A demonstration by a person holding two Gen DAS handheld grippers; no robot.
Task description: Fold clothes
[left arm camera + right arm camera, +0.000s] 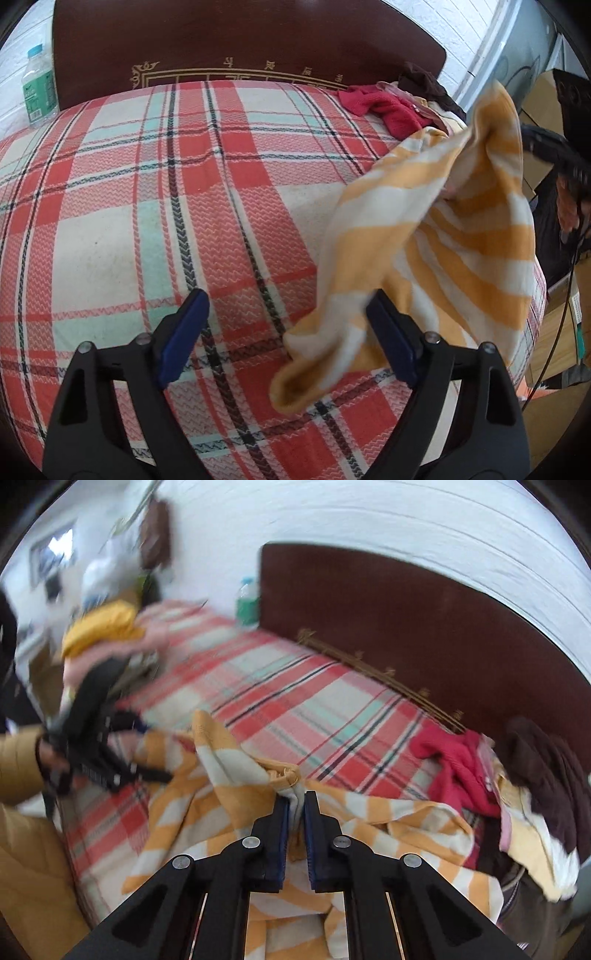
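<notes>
on the plaid bed (147,177), right gripper (296,805) pinches the rumpled orange-striped garment (443,240); left gripper (284,314) gapes.

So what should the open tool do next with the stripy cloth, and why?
Probably close the left tool on the stripy cloth. Its jaws stand wide open, and a bunched end of the cloth hangs by its right finger, not yet pinched. The right tool is already shut on another edge, so a second grip would likely let the cloth be spread flat on the bed for folding.
</notes>
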